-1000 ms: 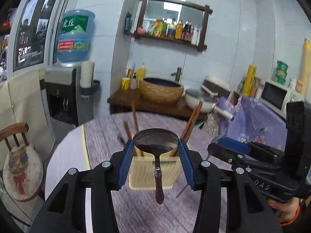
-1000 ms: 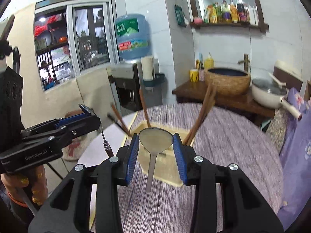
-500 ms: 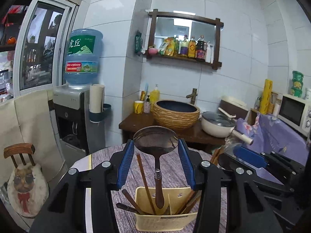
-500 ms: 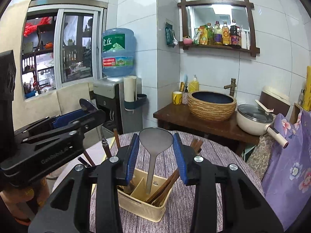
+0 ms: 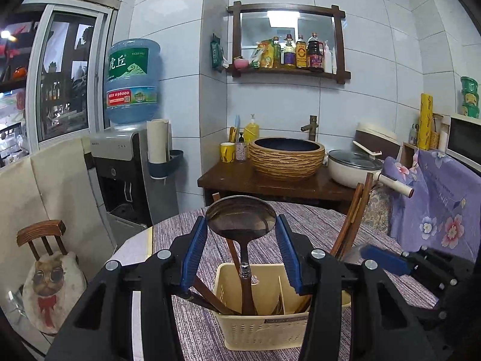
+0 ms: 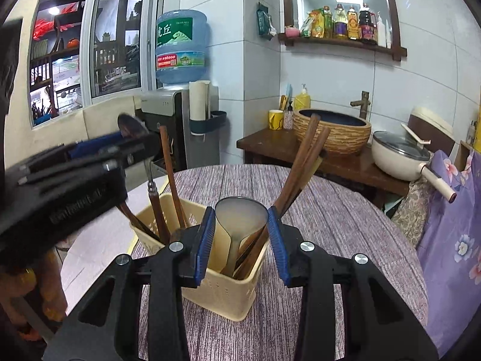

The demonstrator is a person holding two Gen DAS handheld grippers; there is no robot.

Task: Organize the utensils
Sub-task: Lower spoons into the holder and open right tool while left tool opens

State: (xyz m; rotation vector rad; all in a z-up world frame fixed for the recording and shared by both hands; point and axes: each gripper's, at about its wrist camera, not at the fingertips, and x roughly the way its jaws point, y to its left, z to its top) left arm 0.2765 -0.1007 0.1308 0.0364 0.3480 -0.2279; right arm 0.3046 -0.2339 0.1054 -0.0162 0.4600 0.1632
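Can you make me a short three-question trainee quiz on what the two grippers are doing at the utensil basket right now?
1. True or false: the left gripper grips the dark spoon by its bowl, handle pointing down into the cream basket.
2. What does the right gripper hold?
A. a fork
B. a pale metal spoon
C. a knife
3. Fill in: the brown chopsticks lean out of the ____.

Key
1. True.
2. B; its handle reaches into the basket.
3. Basket, which stands on the purple tablecloth.
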